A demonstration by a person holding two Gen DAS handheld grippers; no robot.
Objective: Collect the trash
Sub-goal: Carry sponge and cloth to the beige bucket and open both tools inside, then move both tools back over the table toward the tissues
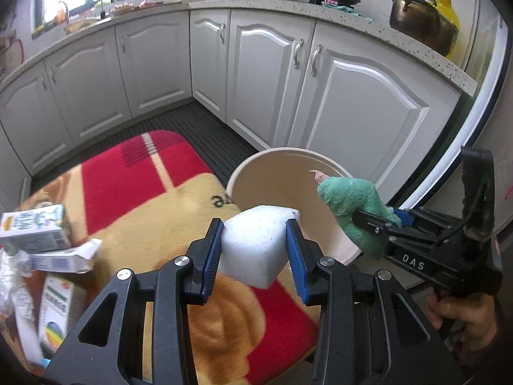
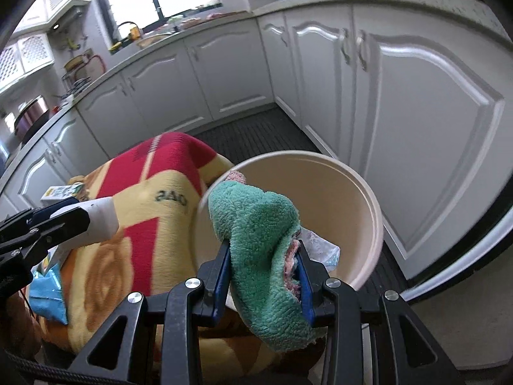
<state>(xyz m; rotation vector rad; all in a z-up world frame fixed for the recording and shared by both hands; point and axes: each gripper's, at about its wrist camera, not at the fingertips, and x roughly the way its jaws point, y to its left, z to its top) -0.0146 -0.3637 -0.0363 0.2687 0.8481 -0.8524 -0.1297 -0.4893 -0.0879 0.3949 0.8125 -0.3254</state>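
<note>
Left hand-held gripper (image 1: 253, 250) clamps white sponge (image 1: 256, 243), just short of bin (image 1: 243, 173) rim. Right hand-held gripper (image 2: 263, 272) clamps green cloth (image 2: 256, 224), over bin mouth. Bin beside blanket-covered worktop (image 1: 144, 218), crumpled wrapper (image 2: 320, 247) already inside. Judgement: task midway; both held items not yet dropped. Cartons (image 1: 35, 231) and foil (image 1: 12, 276) left on worktop, far side from bin.

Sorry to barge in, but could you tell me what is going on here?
A person is collecting trash with two handheld grippers. The left gripper is shut on a white foam block, the right gripper on a green cloth, both beside a beige bin. Cartons remain on the blanket.
</note>
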